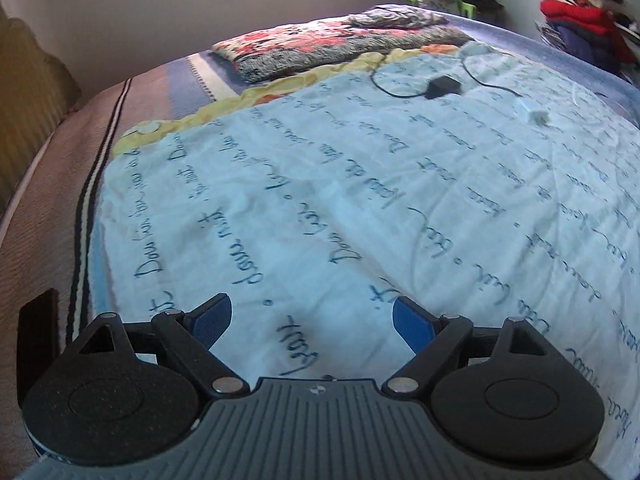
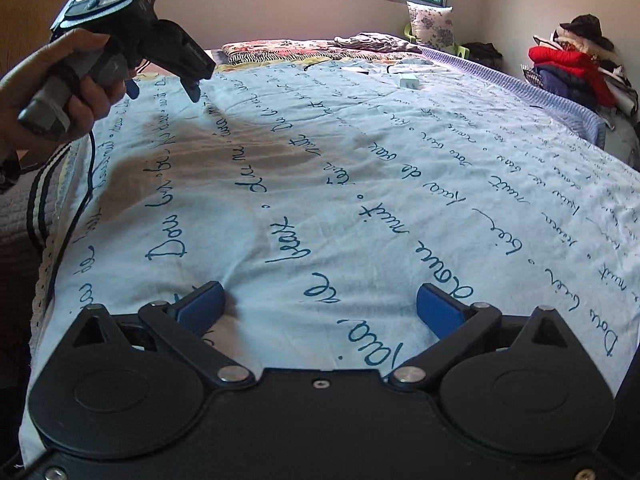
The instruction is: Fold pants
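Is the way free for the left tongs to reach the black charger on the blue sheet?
Probably yes: the left tongs are open and empty, and only bare sheet lies between them and the charger, far ahead.

The light blue sheet (image 2: 360, 200) spread over the bed is thin, matt cloth, faintly creased and printed with dark script. Beyond its far edge, a folded blanket (image 1: 328, 46) looks thick and fuzzy, with a floral pattern. The right gripper (image 2: 320, 308) over the sheet's near edge is matt black plastic with shiny metal pivot pins and blue, slightly textured pads (image 2: 438, 310).
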